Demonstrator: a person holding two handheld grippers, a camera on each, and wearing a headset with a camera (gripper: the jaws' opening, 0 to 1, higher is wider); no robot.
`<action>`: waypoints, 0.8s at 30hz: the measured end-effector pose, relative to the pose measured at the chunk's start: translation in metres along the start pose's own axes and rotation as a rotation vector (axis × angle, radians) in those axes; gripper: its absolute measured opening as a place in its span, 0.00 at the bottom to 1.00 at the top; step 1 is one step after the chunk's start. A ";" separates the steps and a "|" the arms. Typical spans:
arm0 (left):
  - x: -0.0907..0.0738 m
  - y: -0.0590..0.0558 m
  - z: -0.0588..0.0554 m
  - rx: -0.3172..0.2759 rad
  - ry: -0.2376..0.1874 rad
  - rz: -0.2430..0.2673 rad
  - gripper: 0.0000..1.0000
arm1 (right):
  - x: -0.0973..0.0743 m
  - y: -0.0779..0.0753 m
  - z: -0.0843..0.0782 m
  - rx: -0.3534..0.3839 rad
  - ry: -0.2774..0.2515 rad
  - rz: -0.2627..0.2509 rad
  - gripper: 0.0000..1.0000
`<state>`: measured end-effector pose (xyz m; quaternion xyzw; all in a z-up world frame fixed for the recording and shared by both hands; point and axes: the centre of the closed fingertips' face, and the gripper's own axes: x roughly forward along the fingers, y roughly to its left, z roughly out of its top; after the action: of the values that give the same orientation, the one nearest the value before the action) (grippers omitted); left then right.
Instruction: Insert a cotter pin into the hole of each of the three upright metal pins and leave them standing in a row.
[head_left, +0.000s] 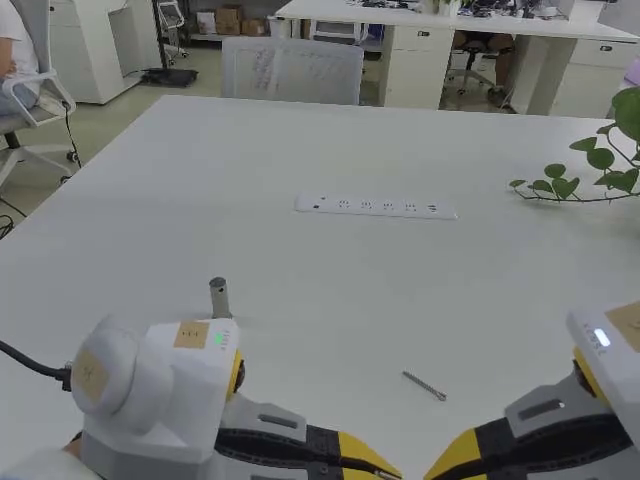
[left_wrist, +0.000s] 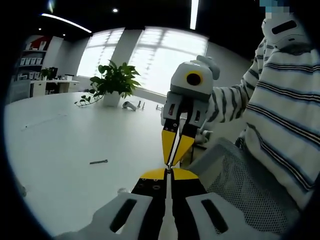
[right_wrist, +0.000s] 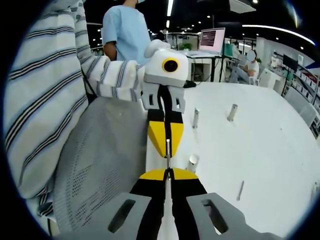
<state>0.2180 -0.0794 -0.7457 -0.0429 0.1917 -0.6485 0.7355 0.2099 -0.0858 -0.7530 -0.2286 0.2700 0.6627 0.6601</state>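
- The left hand-held gripper (left_wrist: 169, 172) and the right hand-held gripper (right_wrist: 169, 172) meet tip to tip low over the near edge of the smooth white table (head_left: 330, 150). Both sets of yellow-and-black jaws are pressed together.
- A slim silvery cotter pin (right_wrist: 168, 150) runs between the two sets of tips and seems pinched at both ends, though which side bears the load I cannot tell.
- The coming move turns on the nearest short upright steel pin (right_wrist: 192, 162). It stands just beside the meeting tips, on the side away from the person, with its long axis vertical. The held cotter pin lies along the line joining the grippers — crosswise to that post, which I judge suits a cross hole.
- Neither gripper is clearly nearer to it. The hole itself is too small to make out.
- Two more upright steel pins (right_wrist: 195, 118) (right_wrist: 232, 112) stand farther off, apart from each other.
- A spare thin metal cotter pin (head_left: 424, 385) lies flat on the table — loose, ahead of the right gripper.
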 end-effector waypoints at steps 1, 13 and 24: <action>0.000 0.000 0.000 -0.001 -0.002 0.001 0.00 | 0.000 0.000 0.000 0.000 0.000 0.000 0.04; -0.001 0.000 0.004 -0.007 -0.022 0.002 0.00 | -0.002 -0.001 0.003 0.002 -0.001 -0.004 0.04; -0.001 -0.001 0.008 -0.013 -0.042 -0.003 0.00 | -0.005 -0.002 0.004 0.016 0.010 -0.006 0.04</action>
<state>0.2200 -0.0804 -0.7383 -0.0615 0.1803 -0.6474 0.7380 0.2122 -0.0870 -0.7461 -0.2272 0.2779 0.6574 0.6626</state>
